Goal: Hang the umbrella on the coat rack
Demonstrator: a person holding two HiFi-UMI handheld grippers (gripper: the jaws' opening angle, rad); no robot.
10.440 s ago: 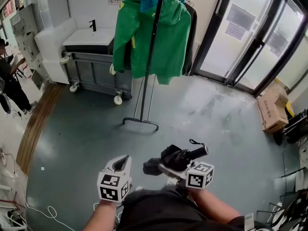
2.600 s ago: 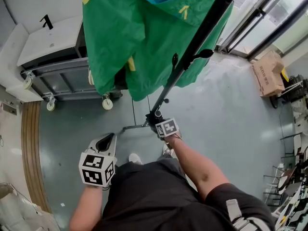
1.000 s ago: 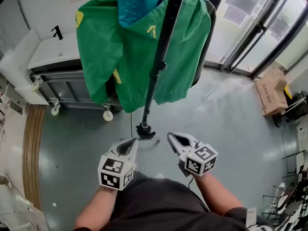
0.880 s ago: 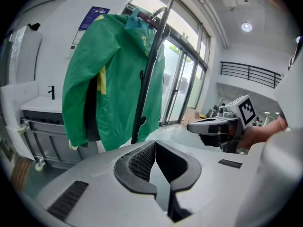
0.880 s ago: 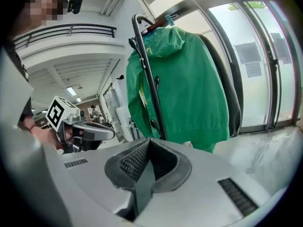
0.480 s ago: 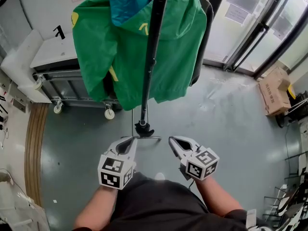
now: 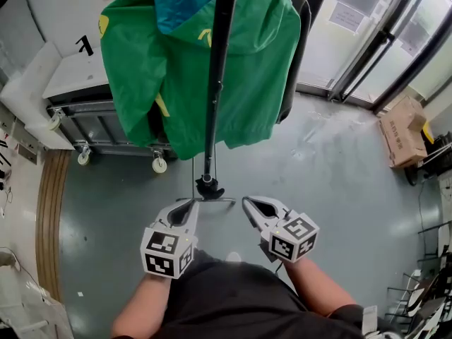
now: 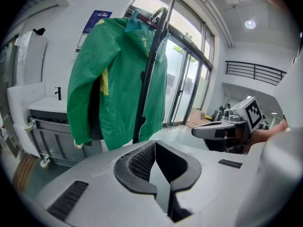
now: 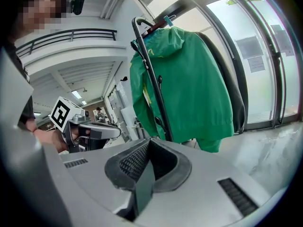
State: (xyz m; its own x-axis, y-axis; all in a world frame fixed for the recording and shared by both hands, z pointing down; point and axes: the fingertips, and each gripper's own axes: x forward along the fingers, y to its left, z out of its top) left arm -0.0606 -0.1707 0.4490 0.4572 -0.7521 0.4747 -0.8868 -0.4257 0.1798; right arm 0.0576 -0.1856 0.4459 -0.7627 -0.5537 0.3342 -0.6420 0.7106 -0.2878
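The black umbrella (image 7: 214,97) hangs straight down from the top of the coat rack, in front of a green jacket (image 7: 254,69). Its bulky lower end (image 7: 209,188) is just above the rack's base bar (image 7: 224,201). In the gripper views it is a dark shaft (image 8: 144,93) (image 9: 158,103) against the jacket. My left gripper (image 7: 192,205) and right gripper (image 7: 248,203) are side by side below it and apart from it. Both are shut and empty, as their own views show (image 8: 154,145) (image 9: 147,143).
A grey wheeled cart (image 7: 106,122) with a white top stands behind the rack at the left. Glass doors (image 7: 381,41) run along the right wall, with a cardboard box (image 7: 399,129) on the floor beside them. A dark garment (image 7: 296,55) hangs behind the jacket.
Earlier my right gripper carried the umbrella, then held its lower end at the rack. It has since let go and drawn back. Over the last second both grippers have kept still.
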